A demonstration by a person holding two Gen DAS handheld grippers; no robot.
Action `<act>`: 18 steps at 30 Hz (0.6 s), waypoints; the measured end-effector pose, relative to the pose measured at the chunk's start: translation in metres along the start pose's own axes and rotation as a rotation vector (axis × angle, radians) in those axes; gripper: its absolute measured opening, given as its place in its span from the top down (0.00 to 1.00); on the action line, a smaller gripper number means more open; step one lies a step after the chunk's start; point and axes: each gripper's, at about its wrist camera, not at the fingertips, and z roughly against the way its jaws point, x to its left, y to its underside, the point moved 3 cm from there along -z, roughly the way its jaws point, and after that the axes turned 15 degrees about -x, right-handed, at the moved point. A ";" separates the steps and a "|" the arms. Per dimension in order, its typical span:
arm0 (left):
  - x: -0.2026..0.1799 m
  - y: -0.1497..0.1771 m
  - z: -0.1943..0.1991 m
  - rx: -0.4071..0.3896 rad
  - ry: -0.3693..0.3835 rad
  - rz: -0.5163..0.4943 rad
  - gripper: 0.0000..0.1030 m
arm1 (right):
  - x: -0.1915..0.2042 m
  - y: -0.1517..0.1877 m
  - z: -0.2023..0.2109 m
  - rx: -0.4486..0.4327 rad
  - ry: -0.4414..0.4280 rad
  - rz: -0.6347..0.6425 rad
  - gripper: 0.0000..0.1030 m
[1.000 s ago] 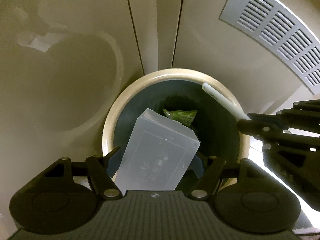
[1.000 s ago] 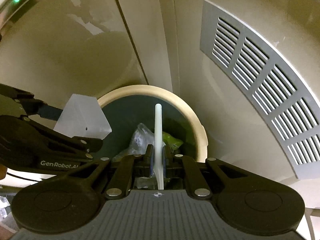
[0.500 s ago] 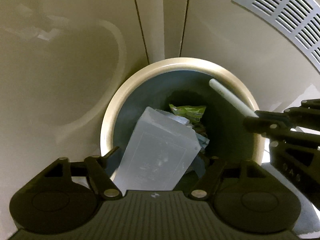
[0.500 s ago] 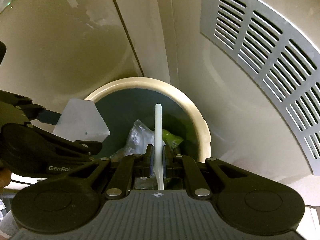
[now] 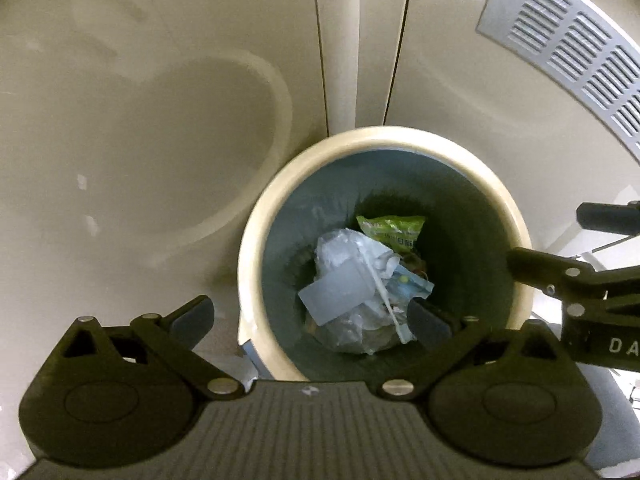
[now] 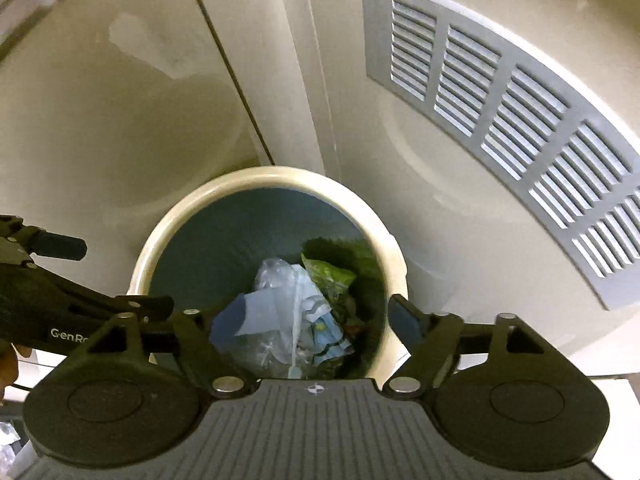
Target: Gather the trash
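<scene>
The clear plastic box [image 5: 334,294] lies inside the bin [image 5: 256,240], on top of the pile of trash, tilted, its long axis running from lower left to upper right in the left wrist view. A thin white stick [image 5: 386,294] lies beside it on the same pile, its long axis running roughly along the view's vertical, top leaning left. A green wrapper [image 5: 394,228] sits behind both, against the far inner wall. All 3 items rest below and between the spread fingers of the left gripper [image 5: 312,316], touching neither finger. The left gripper hangs over the near rim, pointing down into the bin, jaws wide apart and empty. The right gripper [image 6: 298,320] is posed likewise over the bin from the other side, fingers released and holding nothing; the box [image 6: 262,316] and stick [image 6: 296,332] lie beneath its gap. Each gripper shows at the edge of the other's view. A grey vent [image 6: 500,120] is set in the beige panel behind the bin.
</scene>
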 end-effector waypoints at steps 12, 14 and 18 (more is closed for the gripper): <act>0.010 0.024 0.052 -0.044 -0.056 0.051 0.00 | 0.012 0.002 0.056 -0.079 0.009 0.069 0.08; 0.008 0.028 0.056 -0.037 -0.059 0.063 0.00 | 0.013 0.003 0.066 -0.093 0.012 0.075 0.08; 0.005 0.033 0.070 -0.037 -0.067 0.072 0.00 | 0.015 0.009 0.085 -0.117 0.026 0.083 0.07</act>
